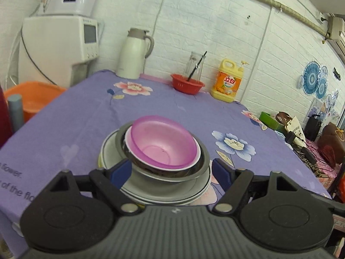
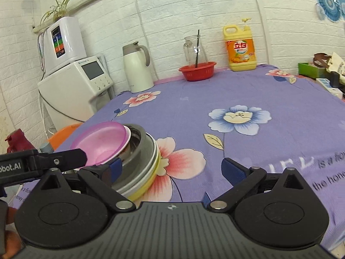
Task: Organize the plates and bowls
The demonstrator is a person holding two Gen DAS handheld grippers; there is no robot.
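Observation:
A stack of dishes stands on the purple flowered tablecloth. A pink translucent bowl (image 1: 160,143) tilts on top, nested in a white bowl (image 1: 129,142), inside a steel bowl (image 1: 202,164), on white and yellow plates (image 1: 112,161). My left gripper (image 1: 171,167) is open, its blue-padded fingers straddling the stack's near side. In the right wrist view the stack (image 2: 142,157) sits at lower left with the pink bowl (image 2: 101,142) on top. My right gripper (image 2: 171,169) is open and empty, its left finger beside the stack.
At the table's back stand a white thermos jug (image 1: 134,54), a red basket (image 1: 187,83) with a glass jar, and a yellow detergent bottle (image 1: 228,81). A white appliance (image 1: 58,43) and an orange tub (image 1: 32,97) sit left of the table; clutter lies right.

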